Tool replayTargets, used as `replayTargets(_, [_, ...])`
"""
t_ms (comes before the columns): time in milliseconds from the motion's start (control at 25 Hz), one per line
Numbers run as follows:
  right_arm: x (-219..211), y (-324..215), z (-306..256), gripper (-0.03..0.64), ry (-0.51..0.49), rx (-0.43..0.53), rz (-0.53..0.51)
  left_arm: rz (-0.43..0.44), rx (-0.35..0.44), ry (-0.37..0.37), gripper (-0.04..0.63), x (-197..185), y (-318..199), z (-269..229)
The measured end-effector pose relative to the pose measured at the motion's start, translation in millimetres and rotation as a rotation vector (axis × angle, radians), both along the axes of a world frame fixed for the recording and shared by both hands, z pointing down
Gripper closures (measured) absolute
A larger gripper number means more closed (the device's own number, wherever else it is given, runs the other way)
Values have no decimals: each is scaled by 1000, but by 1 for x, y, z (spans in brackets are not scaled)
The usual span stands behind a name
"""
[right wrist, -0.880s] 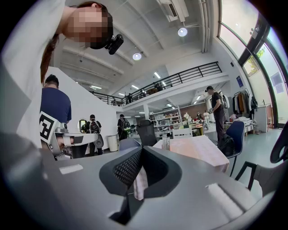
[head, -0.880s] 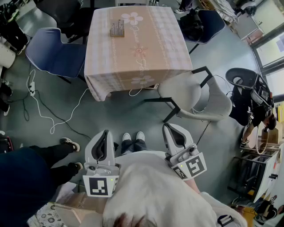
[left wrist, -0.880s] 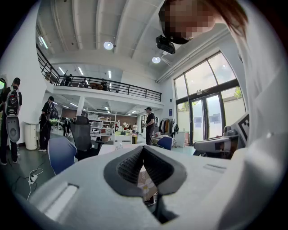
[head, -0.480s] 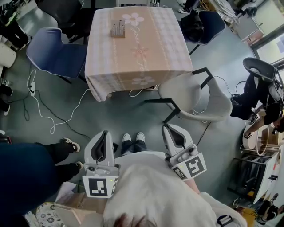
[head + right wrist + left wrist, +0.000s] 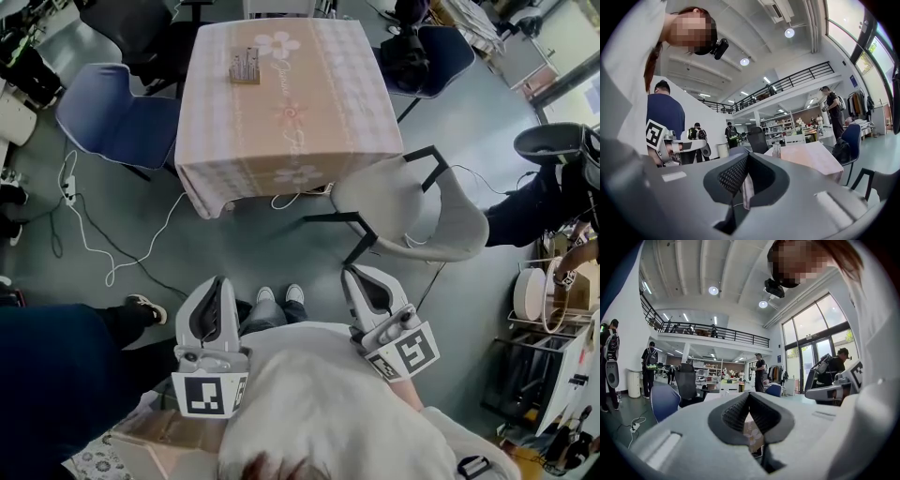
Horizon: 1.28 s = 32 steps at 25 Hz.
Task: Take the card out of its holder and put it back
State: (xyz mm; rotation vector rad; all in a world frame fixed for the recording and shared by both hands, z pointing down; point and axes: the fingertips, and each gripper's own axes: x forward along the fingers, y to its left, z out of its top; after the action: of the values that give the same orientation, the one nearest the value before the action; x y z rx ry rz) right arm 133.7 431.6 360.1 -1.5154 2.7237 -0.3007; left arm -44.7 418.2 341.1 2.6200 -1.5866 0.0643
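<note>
A card holder (image 5: 246, 66) with cards upright in it stands near the far left of a table under a pink flowered cloth (image 5: 291, 103). From the right gripper view the holder (image 5: 776, 150) shows small on the same table (image 5: 813, 159), far ahead. I hold both grippers close to my body, well short of the table. The left gripper (image 5: 217, 285) is shut with nothing in it, its jaws meeting at the tip (image 5: 749, 395). My right gripper (image 5: 360, 273) is likewise shut and empty (image 5: 747, 155).
A blue chair (image 5: 117, 117) stands left of the table and a white chair (image 5: 412, 202) at its near right corner. White cables (image 5: 103, 253) trail over the floor. Another person in dark clothes (image 5: 56, 375) stands close on my left. Shelves and clutter fill the right edge.
The table and holder have slid slightly up and left in the head view. A person at the right edge has moved further out of view. Both grippers stay as they were.
</note>
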Motion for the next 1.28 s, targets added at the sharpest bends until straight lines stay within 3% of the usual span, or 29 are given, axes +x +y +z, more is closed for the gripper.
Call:
replayTargets(320, [4, -6, 8, 618, 8, -19, -1, 2, 16, 5, 595, -1, -10, 2])
replayTargets(960, [-74, -81, -3, 618, 16, -18, 24, 56, 35, 22, 595, -65, -101, -6])
replayTargets(1280, [-99, -103, -7, 618, 17, -39, 33, 22, 20, 47, 595, -100, -126, -2])
